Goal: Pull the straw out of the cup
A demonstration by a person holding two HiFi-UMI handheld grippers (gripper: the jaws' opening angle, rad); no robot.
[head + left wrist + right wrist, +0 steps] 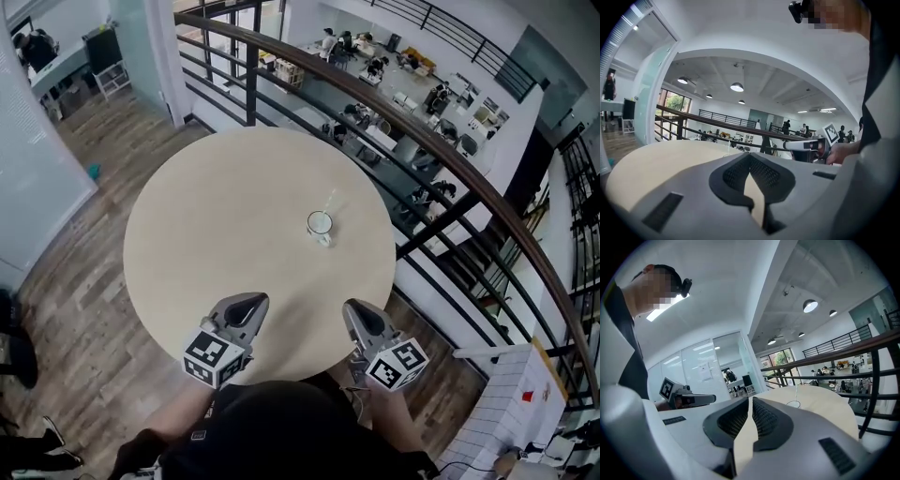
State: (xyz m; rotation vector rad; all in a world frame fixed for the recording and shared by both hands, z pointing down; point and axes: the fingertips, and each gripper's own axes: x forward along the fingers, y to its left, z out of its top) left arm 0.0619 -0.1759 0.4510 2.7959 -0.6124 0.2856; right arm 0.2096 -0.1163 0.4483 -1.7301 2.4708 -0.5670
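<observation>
A small clear cup (320, 223) stands right of the middle of the round beige table (206, 234), with a thin clear straw (330, 201) leaning out of it toward the far side. Both grippers hover over the table's near edge, well short of the cup. My left gripper (255, 300) has its jaws closed tip to tip (750, 155) and holds nothing. My right gripper (351, 307) is shut and empty as well (750, 399). The right gripper view shows the cup (793, 404) and straw (796, 393) ahead, just right of the jaws.
A dark metal railing (450, 159) curves round the table's far and right sides, with an office floor far below. Wood flooring (84, 281) lies to the left, next to a glass partition (37, 178). A white gridded board (516, 403) sits at the lower right.
</observation>
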